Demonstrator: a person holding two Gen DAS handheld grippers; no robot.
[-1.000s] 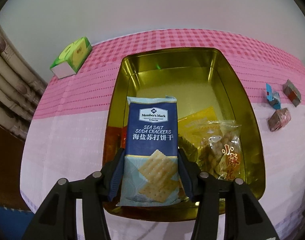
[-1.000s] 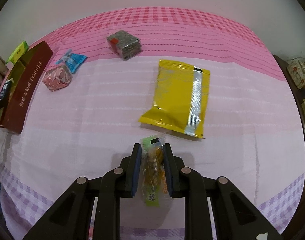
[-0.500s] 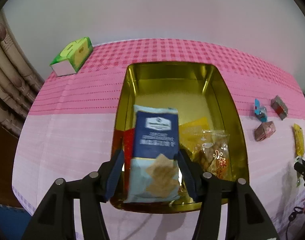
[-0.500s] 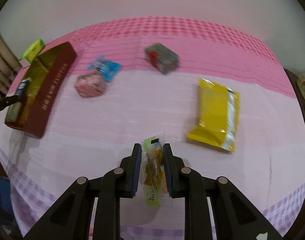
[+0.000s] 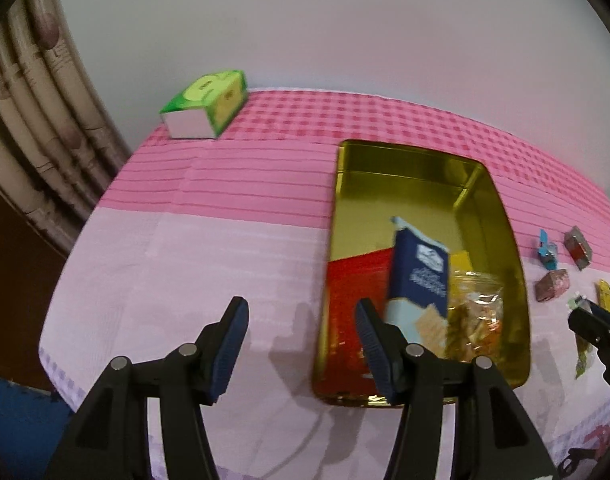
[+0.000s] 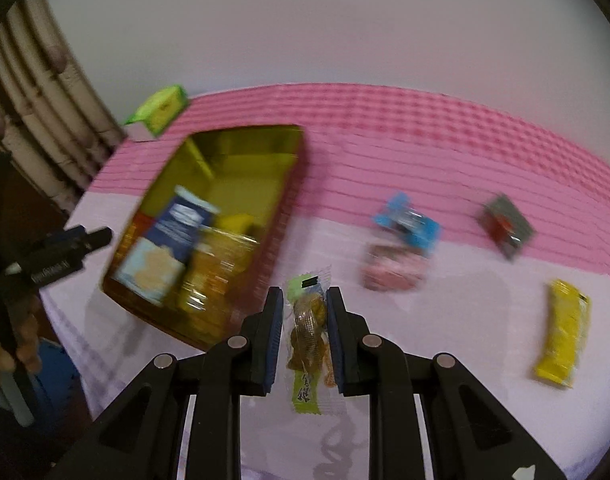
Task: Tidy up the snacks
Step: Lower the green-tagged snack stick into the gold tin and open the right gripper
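Observation:
A gold tin (image 5: 517, 280) sits on the pink cloth and holds a blue soda cracker pack (image 5: 419, 280), a clear bag of fried snacks (image 5: 475, 312) and a yellow packet. My left gripper (image 5: 299, 346) is open and empty, left of the tin over the cloth. My right gripper (image 6: 304, 320) is shut on a small green-ended snack packet (image 6: 307, 332), held above the cloth right of the tin (image 6: 293, 160). The cracker pack (image 6: 165, 248) leans in the tin. The right gripper also shows at the left view's right edge (image 5: 593, 326).
A green tissue box (image 5: 205, 104) stands at the back left. Loose on the cloth right of the tin: a blue candy (image 6: 409, 226), a pink candy (image 6: 389, 272), a grey-red packet (image 6: 507, 226) and a yellow bag (image 6: 563, 332). A curtain hangs at the left.
My left gripper let go of the cracker pack, opened wide and swung left off the tin. My right gripper carried the green packet left toward the tin.

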